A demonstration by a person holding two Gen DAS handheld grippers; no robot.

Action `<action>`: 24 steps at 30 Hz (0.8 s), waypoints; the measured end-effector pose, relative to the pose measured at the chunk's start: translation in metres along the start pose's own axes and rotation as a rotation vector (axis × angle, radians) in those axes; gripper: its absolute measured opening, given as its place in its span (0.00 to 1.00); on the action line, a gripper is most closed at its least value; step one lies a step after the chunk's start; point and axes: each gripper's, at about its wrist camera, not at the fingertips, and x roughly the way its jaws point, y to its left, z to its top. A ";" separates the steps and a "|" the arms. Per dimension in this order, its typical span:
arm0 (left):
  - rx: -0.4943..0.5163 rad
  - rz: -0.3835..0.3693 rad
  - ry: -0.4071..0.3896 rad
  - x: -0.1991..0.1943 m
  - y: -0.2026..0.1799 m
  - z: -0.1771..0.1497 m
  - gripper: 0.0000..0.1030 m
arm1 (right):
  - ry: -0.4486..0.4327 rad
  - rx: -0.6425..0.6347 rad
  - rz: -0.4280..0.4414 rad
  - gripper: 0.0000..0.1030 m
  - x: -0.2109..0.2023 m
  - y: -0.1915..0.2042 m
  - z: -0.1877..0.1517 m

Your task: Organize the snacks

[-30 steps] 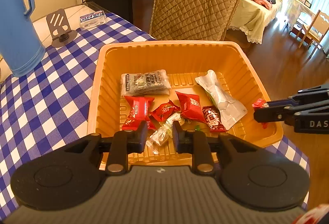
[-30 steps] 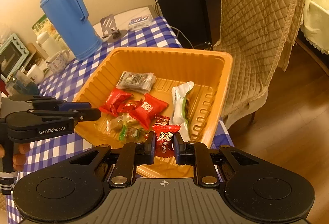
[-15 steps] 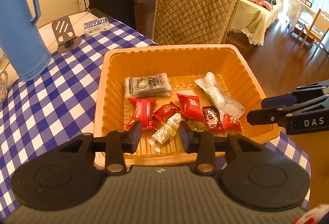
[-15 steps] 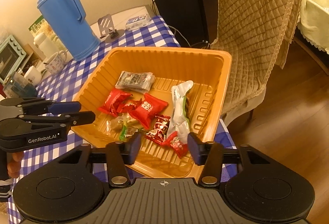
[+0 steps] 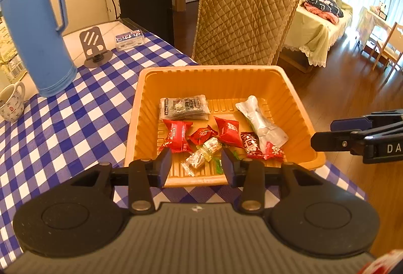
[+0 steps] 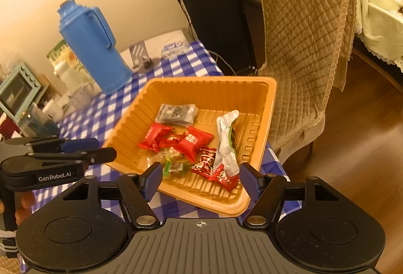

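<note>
An orange plastic tray (image 5: 216,77) (image 6: 254,90) stands on the blue checked tablecloth and holds several wrapped snacks: red packets (image 5: 177,135) (image 6: 194,139), a grey packet (image 5: 183,107), a white pouch (image 5: 260,123) (image 6: 226,145) and clear candies (image 5: 204,155). A small red packet (image 6: 224,177) lies by the tray's near wall. My left gripper (image 5: 196,167) is open and empty above the tray's near rim. My right gripper (image 6: 200,179) is open and empty above the tray's near corner; it shows at the right in the left wrist view (image 5: 352,138).
A blue thermos jug (image 5: 32,29) (image 6: 93,44), a mug (image 5: 11,105), a phone stand (image 5: 94,47) and a small clear box (image 5: 129,38) stand at the back left. A quilt-covered chair (image 5: 241,24) (image 6: 302,47) is behind the tray. The table edge drops to wooden floor on the right.
My right gripper opened and let the small red packet drop into the tray. Both grippers pulled back and up from the tray, and the left one opened wider.
</note>
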 end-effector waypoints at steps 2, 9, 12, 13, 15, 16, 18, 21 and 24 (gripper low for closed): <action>-0.010 -0.001 -0.009 -0.011 -0.002 -0.003 0.40 | -0.015 0.000 0.003 0.67 -0.010 0.003 -0.003; -0.050 -0.006 -0.046 -0.057 -0.008 -0.020 0.41 | -0.067 -0.004 0.013 0.72 -0.046 0.021 -0.018; -0.069 0.017 -0.057 -0.079 -0.011 -0.033 0.46 | -0.087 -0.017 -0.006 0.73 -0.061 0.031 -0.028; -0.073 0.029 -0.062 -0.086 -0.013 -0.038 0.48 | -0.092 -0.020 -0.008 0.73 -0.066 0.034 -0.032; -0.077 0.054 -0.075 -0.101 -0.015 -0.050 0.49 | -0.096 -0.023 -0.007 0.74 -0.076 0.041 -0.042; -0.082 0.063 -0.076 -0.108 -0.016 -0.055 0.49 | -0.097 -0.024 -0.004 0.74 -0.080 0.043 -0.046; -0.106 0.079 -0.072 -0.121 -0.016 -0.067 0.49 | -0.096 -0.024 0.004 0.74 -0.089 0.050 -0.057; -0.147 0.111 -0.061 -0.141 -0.018 -0.087 0.49 | -0.095 -0.033 0.013 0.75 -0.102 0.059 -0.075; -0.183 0.123 -0.050 -0.159 -0.020 -0.109 0.49 | -0.079 -0.039 0.031 0.76 -0.114 0.068 -0.094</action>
